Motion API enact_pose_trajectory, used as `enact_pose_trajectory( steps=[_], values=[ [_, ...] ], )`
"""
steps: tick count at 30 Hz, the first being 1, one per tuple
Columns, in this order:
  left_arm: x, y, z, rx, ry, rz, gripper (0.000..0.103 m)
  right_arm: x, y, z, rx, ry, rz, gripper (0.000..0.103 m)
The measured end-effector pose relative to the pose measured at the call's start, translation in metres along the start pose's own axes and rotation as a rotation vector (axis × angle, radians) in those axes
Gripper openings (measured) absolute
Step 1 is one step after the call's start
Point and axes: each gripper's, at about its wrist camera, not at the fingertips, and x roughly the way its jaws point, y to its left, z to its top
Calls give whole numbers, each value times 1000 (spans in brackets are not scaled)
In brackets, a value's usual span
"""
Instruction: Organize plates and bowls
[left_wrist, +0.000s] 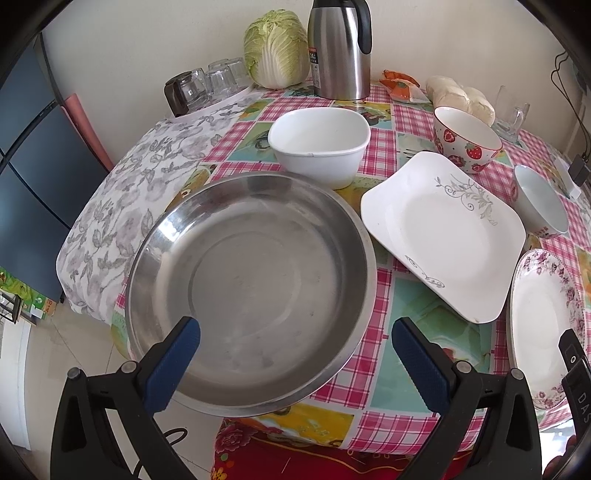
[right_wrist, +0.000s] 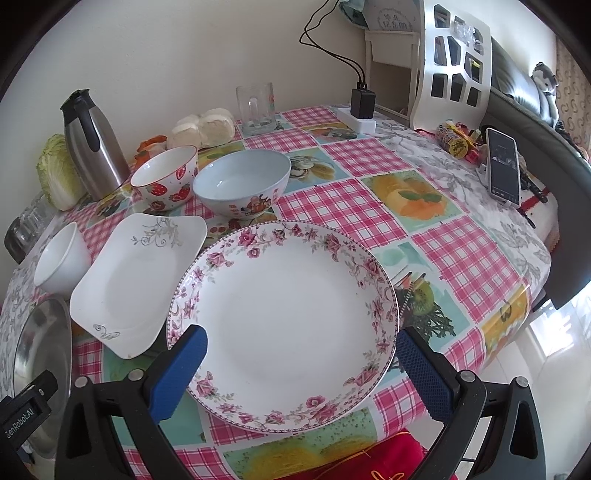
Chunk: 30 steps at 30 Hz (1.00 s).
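A round steel basin (left_wrist: 251, 288) lies at the table's near left edge. My left gripper (left_wrist: 295, 328) hovers open over its near rim, blue pads spread wide and holding nothing. Behind it stand a white square bowl (left_wrist: 319, 147), a square white plate (left_wrist: 443, 236), a strawberry bowl (left_wrist: 467, 142) and a pale blue bowl (left_wrist: 541, 206). A round rose-rimmed plate (right_wrist: 284, 325) lies in front of my right gripper (right_wrist: 301, 336), which is open with a finger on each side of the plate's near half. In the right wrist view the square plate (right_wrist: 136, 280) lies to its left.
Along the wall stand a steel thermos (left_wrist: 338, 48), a cabbage (left_wrist: 277, 48), upturned glasses (left_wrist: 210, 81), buns (left_wrist: 461, 96) and a glass mug (right_wrist: 256, 107). A phone (right_wrist: 504, 170) and a power strip (right_wrist: 356, 118) sit at the far right. A red cloth (left_wrist: 295, 450) lies below the table's front edge.
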Motion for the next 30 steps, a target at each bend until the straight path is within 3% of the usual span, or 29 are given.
enact_pose_trajectory(
  steps=[30],
  values=[
    [3,1,-1,1,6,0,103,2,-2,-1,1,10,-2,103]
  ],
)
